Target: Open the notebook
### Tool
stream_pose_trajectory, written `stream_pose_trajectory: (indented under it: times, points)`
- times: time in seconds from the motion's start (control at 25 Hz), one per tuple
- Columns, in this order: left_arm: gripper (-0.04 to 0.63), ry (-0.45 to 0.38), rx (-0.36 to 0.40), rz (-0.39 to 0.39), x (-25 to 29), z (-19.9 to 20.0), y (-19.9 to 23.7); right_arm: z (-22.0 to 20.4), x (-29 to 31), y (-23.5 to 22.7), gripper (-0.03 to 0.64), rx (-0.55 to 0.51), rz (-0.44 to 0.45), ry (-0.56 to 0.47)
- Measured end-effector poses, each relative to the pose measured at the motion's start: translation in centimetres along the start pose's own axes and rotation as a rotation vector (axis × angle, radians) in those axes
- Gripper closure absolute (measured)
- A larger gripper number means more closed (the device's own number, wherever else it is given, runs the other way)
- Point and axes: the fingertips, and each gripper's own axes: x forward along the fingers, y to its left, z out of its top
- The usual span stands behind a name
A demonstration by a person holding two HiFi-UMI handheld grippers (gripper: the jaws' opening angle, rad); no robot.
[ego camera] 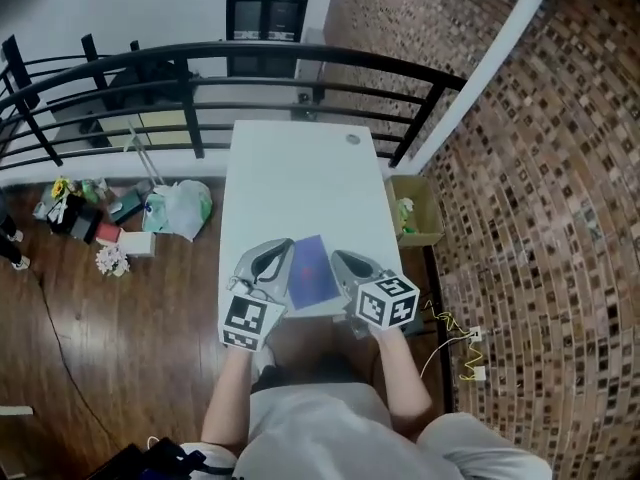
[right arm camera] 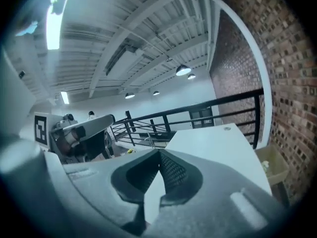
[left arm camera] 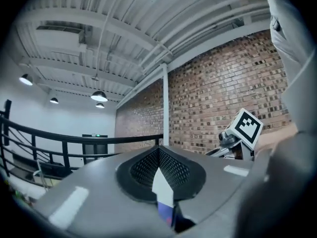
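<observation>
On the floor left of the table, bags (ego camera: 180, 208) and small clutter lay near the railing (ego camera: 190, 73), with no part in the task.

The left gripper (ego camera: 283, 252) rested at the near end of the white table (ego camera: 300, 163), just beside the notebook's left edge. In the left gripper view its jaws were drawn together, tips meeting, with only a narrow slot behind them. A sliver of blue cover showed through that slot. It appeared to lie beyond the jaws rather than be pinched by them, though the close angle did not settle this. No grip on the cover was evident.

The notebook (ego camera: 312, 271) lay flat and closed near the front edge of the table, purple-blue cover up, between the two grippers.

The right gripper (ego camera: 336, 260) sat just beside the notebook's right edge. The right gripper view showed its jaws likewise closed to a point, with bare table seen past them and nothing held.

A bin (ego camera: 415, 211) stood on the floor beside the table's right side, well clear of the work.

Finding: the task had not visibly begun. Both tools were in position flanking the notebook, but the cover was not lifted. In my judgement, the work left was to part one pair of jaws, catch the cover edge, and swing it over while the other tool steadied the book.
</observation>
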Motion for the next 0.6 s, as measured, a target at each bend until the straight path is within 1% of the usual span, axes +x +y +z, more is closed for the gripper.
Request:
stream_pose_trajectory:
  times: [0.08,0.16,0.36,0.44,0.6]
  points:
    - [0.580,0.046,0.000,-0.027,1.5,-2.1,1.1,-1.8,1.6,-0.6,0.632,0.019,0.020,0.072]
    - [0.580,0.095,-0.013,-0.028,3.0,-4.8,2.0,-3.5,2.8,-1.7,0.632,0.023,0.054,0.134]
    - [0.580,0.205,-0.044,-0.045,6.4,-11.7,2.9,-7.3,4.7,-7.5,0.632,0.106,0.055,0.221]
    - [0.580,0.240,-0.057,-0.053,7.4,-13.8,2.8,-8.8,5.3,-9.5,0.632,0.144,0.064,0.269]
    - [0.580,0.324,-0.108,-0.046,9.0,-17.9,2.8,-10.8,6.5,-13.3,0.629,0.205,0.087,0.351]
